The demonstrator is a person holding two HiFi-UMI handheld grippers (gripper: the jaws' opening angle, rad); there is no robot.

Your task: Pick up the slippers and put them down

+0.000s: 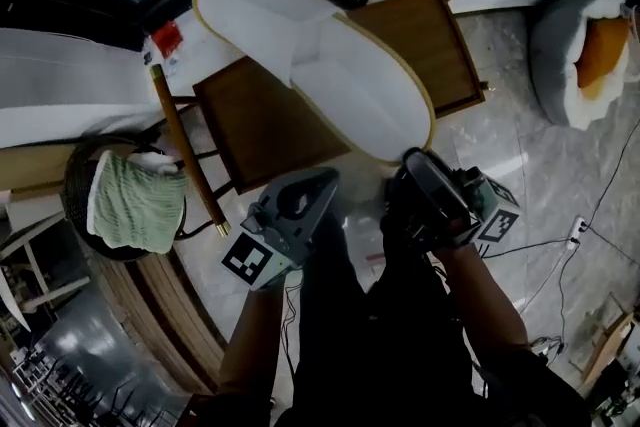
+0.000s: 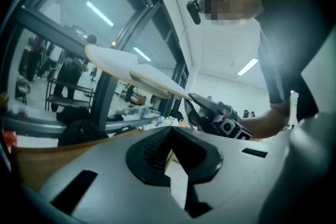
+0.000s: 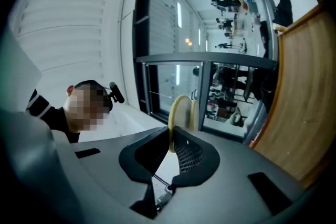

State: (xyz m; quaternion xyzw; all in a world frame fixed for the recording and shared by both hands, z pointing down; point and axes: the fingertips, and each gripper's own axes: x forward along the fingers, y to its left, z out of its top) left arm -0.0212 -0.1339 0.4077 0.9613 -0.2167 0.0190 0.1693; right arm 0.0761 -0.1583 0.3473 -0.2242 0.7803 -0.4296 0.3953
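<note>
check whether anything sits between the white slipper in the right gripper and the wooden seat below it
Nothing visible does. The right gripper clamps the slipper by its rim, above the wooden seat. The parts of the seat that show are bare; the part behind the slipper is hidden in the head view.

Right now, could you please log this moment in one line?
right gripper shut on slipper | slipper above chair | left gripper empty

Dim head view w/ dark corners; fisheye-warped, blurry edges.
</note>
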